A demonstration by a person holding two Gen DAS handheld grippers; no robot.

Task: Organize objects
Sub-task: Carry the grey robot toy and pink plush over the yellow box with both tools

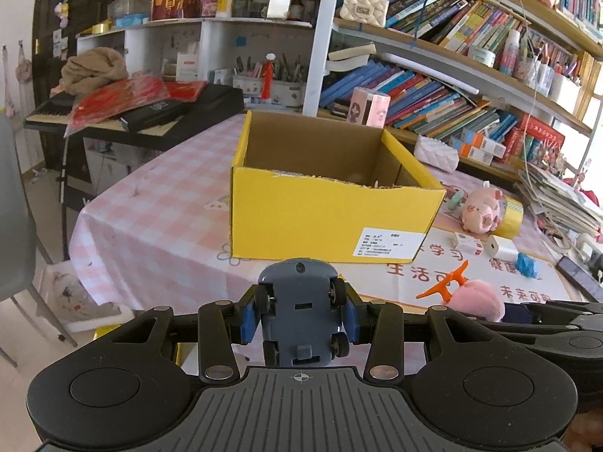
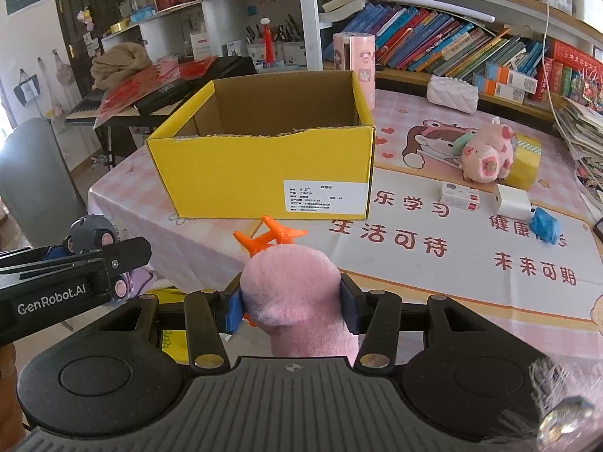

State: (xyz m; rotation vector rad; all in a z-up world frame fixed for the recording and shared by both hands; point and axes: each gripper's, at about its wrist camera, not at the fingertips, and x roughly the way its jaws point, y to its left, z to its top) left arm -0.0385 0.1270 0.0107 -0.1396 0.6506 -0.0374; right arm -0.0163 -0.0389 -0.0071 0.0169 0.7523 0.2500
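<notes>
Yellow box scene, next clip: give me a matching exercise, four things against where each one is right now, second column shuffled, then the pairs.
Things:
1. grey toy car
2. pink plush with orange feet
3. pink pig plush
4. blue crumpled item

Places:
A. lying on the table beside the yellow tape roll
B. clamped in the left hand-held gripper
C. on the table mat next to the white charger
D. clamped in the right hand-held gripper

Pairs: 1-B, 2-D, 3-A, 4-C
</notes>
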